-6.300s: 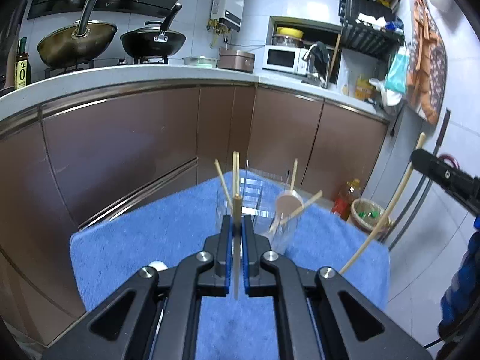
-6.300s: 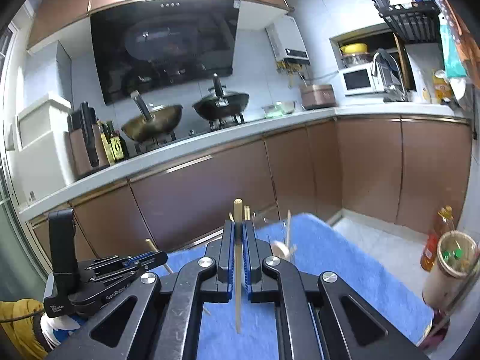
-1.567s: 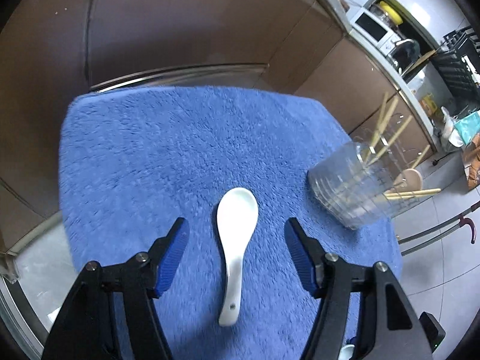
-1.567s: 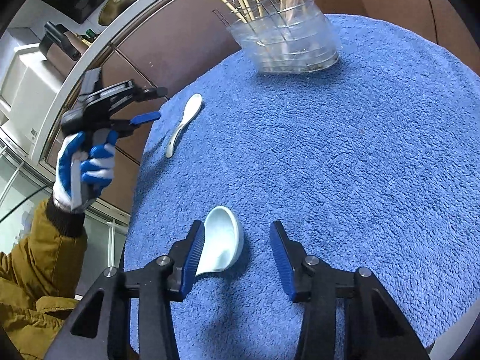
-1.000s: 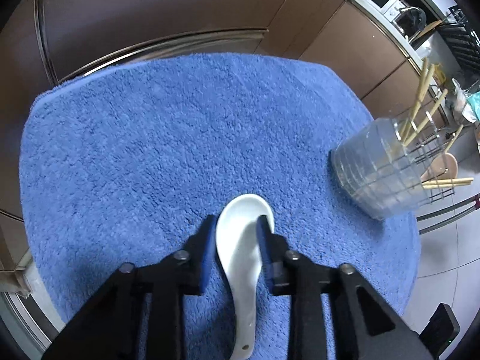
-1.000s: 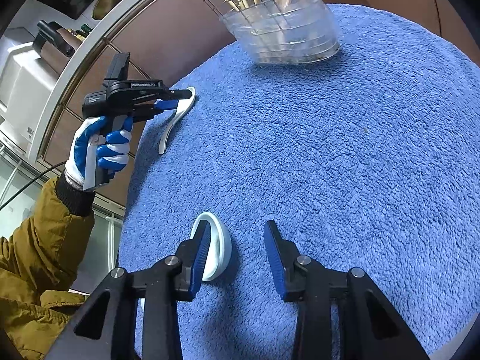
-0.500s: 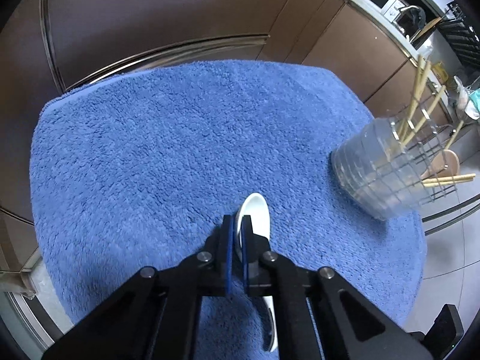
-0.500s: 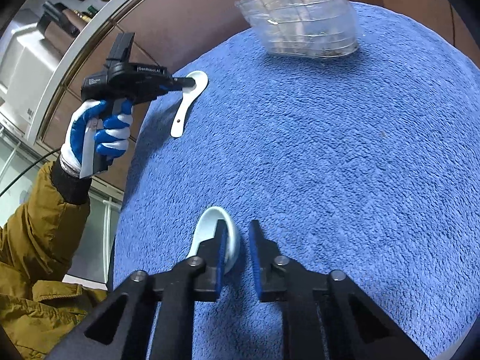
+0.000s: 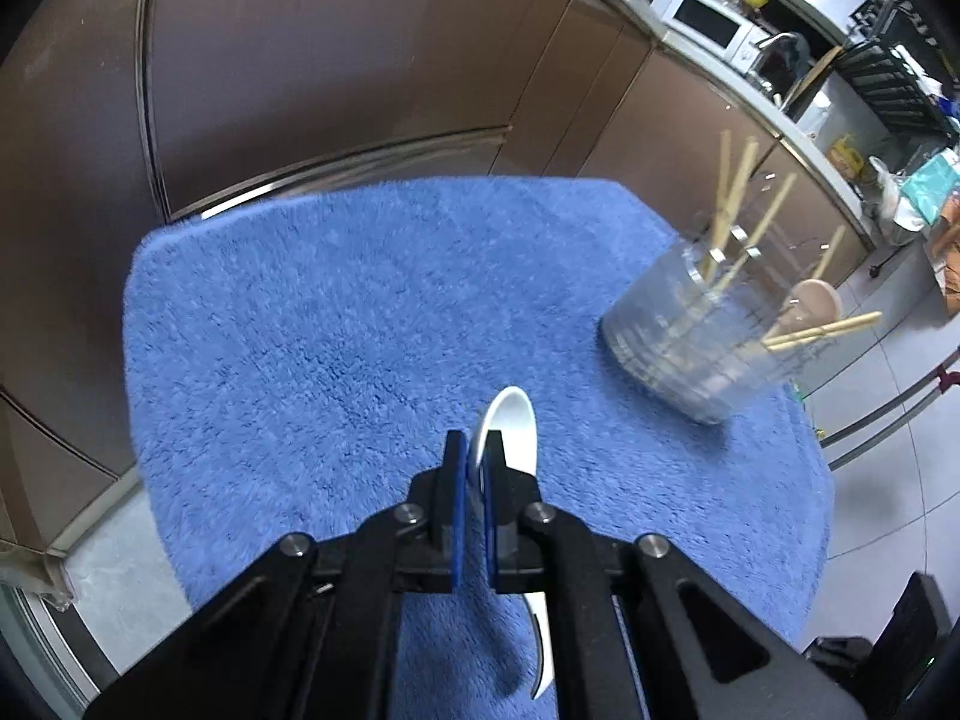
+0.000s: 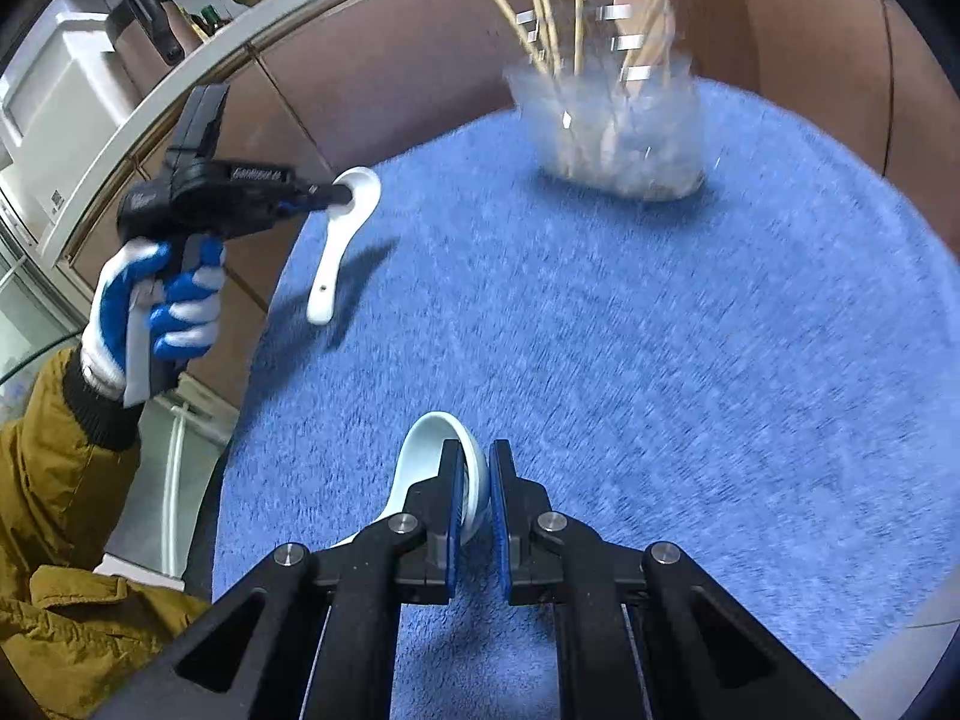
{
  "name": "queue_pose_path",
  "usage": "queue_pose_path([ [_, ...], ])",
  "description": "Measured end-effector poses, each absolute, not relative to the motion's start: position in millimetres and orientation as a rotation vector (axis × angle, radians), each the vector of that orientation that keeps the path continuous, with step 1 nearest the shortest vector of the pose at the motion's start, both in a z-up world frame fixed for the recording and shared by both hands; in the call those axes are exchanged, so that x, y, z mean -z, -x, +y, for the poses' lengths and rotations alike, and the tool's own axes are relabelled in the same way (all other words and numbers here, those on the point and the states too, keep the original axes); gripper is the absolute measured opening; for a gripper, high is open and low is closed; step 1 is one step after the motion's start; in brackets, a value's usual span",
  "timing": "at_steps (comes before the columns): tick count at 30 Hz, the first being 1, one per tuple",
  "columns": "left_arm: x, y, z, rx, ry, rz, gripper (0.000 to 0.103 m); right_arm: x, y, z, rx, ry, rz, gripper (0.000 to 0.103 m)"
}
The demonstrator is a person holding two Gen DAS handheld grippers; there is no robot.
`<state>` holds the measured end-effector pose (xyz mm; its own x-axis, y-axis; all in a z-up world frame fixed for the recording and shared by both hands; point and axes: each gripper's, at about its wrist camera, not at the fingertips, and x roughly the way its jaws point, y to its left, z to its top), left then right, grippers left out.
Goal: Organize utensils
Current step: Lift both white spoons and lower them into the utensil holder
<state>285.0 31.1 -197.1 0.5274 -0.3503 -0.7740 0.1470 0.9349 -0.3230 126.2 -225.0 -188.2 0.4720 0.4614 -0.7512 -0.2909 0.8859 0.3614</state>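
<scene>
Now left hand-held gripper clamped on a white ceramic spoon raised above the blue towel, right hand-held gripper pinching a pale blue spoon at lower centre, clear utensil holder with chopsticks at upper right

Chopsticks in holder on towel, cabinets behind

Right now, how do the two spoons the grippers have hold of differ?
The white spoon in the left gripper is lifted, handle hanging down above its shadow; the pale blue spoon in the right gripper sits low near the blue towel. White versus bluish tint. Both are ceramic soup spoons pinched at the bowl rim.
</scene>
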Motion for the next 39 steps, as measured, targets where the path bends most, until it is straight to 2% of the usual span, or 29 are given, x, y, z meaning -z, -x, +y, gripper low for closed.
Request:
queue_pose_path([
  [11, 112.0, -268.1, 11.2, 0.323, 0.194, 0.769, 0.004, 102.1, -131.9, -266.8, -0.205, -0.113, 0.690, 0.009],
  [16, 66.7, -281.6, -18.3, 0.334, 0.196, 0.649, 0.004, 49.2, -146.8, -277.3, -0.107, -0.062, 0.519, 0.009],
  [22, 30.4, -306.9, -58.7, 0.309, 0.196, 0.523, 0.004, 11.2, -181.5, -270.7, -0.058, 0.039, 0.387, 0.009],
  [28, 29.0, -334.7, -100.4, 0.217, 0.153, 0.422, 0.004, 4.4, -221.8, -249.5, -0.009, 0.144, 0.312, 0.009],
  [39, 73.9, -363.2, -147.5, 0.135, 0.091, 0.348, 0.004, 40.0, -277.6, -234.7, 0.036, 0.270, 0.353, 0.009],
])
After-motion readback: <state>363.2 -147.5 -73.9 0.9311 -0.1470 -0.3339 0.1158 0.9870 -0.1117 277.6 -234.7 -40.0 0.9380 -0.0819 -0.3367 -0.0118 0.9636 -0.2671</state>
